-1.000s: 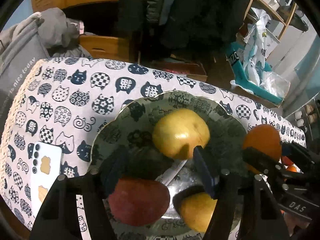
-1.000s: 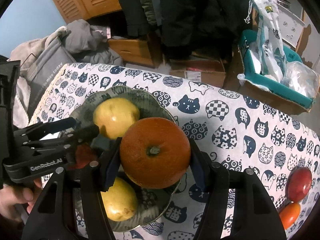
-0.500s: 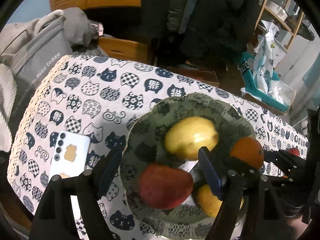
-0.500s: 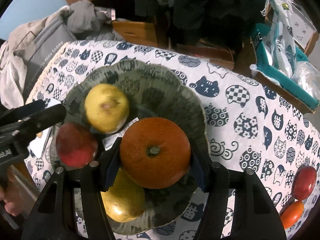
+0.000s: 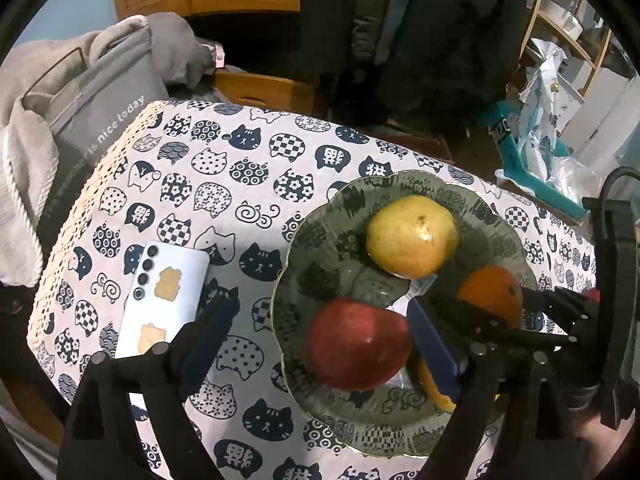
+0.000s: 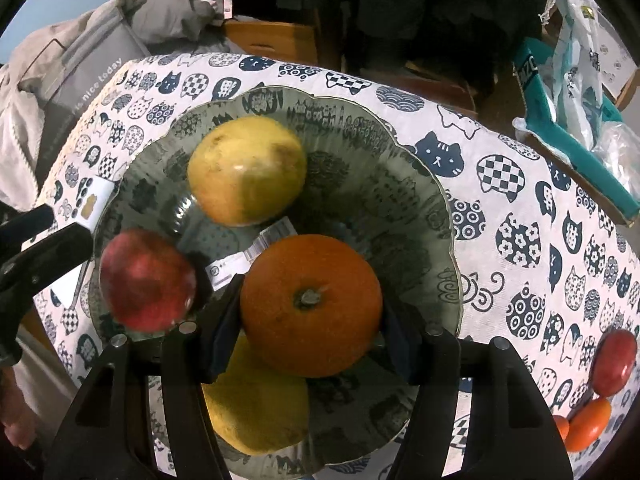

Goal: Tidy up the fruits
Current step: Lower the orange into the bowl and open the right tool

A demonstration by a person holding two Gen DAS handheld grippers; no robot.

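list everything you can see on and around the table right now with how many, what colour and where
plate: one, grey-green patterned, on the tablecloth
pears: two, yellow, on the plate
apple: one, red, on the plate's left side
orange: one, orange, over the plate between the right gripper's pads
loose fruit: one red, at least one orange, far right table edge
phone: one, white, left of the plate
tablecloth: one, white with navy cats
left gripper: black, jaws opening, nothing held
right gripper: black, jaws opening around the orange
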